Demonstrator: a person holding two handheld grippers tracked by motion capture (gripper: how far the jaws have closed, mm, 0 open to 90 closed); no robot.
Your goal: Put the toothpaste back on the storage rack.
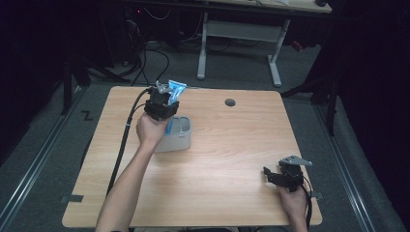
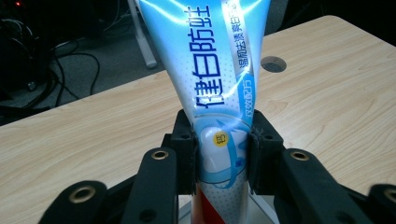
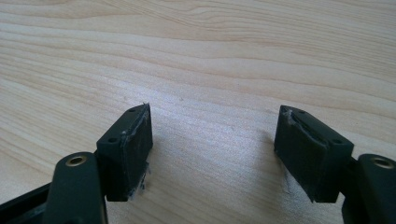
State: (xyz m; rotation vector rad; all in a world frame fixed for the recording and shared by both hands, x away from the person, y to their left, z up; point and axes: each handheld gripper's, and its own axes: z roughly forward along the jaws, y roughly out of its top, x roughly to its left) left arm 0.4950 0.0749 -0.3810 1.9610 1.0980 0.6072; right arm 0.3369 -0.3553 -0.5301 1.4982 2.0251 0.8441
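Toothpaste tube (image 2: pixel 219 93): light blue and white, glossy, with large blue Chinese print running lengthwise. I read "健白防蛀" in the big characters, but the first one is partly distorted, so low confidence there. A smaller column beside it is on a darker blue band and too fine to read reliably. There is a small yellow round badge with one character low on the tube, right at the pad line. A red band is on the tube below the pads.

Left gripper (image 2: pixel 219 154): jaws clamped on the tube, one pad (image 2: pixel 186 154) on each side and both pressing into the lower, narrower part. The tube stands roughly upright between them. Its wide flat crimped end fans out above the jaws and runs off the top of the left gripper view.

In the high view the left gripper (image 1: pixel 167 99) is held above the far left part of the wooden table (image 1: pixel 232 159), with the tube's blue end (image 1: pixel 176 89) sticking up past the jaws. Directly beneath the hand sits a grey-white cup-like holder (image 1: pixel 180 135), and I can't tell if the tube's lower end reaches into it.

Right gripper (image 3: pixel 212 149): jaws wide apart, nothing between the pads, bare wood grain in the gap. In the high view it (image 1: pixel 278 176) is low over the near right corner, well apart from the tube. Pad faces look scuffed at the edges.

Cable grommet hole (image 1: pixel 230 102) is on the far side of the table.
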